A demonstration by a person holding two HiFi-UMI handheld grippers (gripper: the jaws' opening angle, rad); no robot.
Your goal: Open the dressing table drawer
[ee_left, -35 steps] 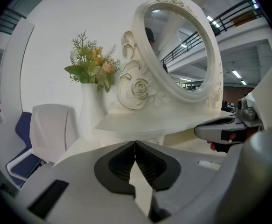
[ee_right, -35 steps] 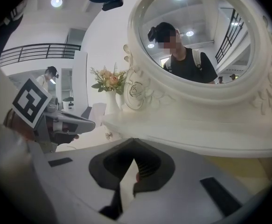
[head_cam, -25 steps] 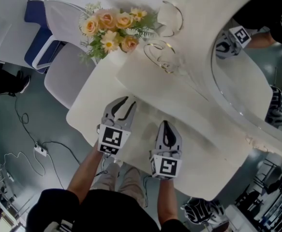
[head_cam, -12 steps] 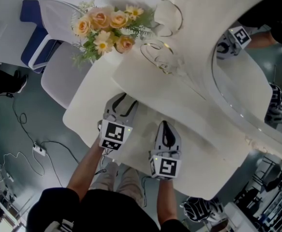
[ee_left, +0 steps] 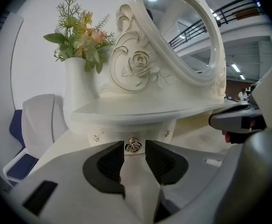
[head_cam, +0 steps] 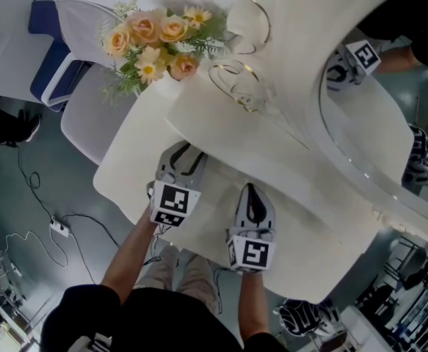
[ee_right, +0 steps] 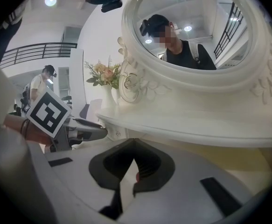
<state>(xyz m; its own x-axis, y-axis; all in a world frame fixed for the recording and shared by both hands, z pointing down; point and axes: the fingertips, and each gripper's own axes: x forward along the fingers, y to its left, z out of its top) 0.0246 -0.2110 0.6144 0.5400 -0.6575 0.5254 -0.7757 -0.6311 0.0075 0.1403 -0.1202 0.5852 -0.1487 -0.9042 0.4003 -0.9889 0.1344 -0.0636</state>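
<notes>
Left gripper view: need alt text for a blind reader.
Jaws of the left gripper, which have just been closing, flank a rose-shaped metal drawer knob without visibly pressing it. Above stand a vase of flowers and an oval mirror.

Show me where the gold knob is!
Left gripper view, centre: the gold knob sits on the drawer front under the shelf, between the left gripper's open jaw tips, which have just been closing.

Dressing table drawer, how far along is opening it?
Done: the left gripper is lined up, its open jaws flanking the gold knob. In hand: those jaws have just been closing, but the pads do not press the knob yet. Left: pinch it and pull; the drawer front looks flush under the shelf, so unopened. The right gripper sits shut, idle.
</notes>
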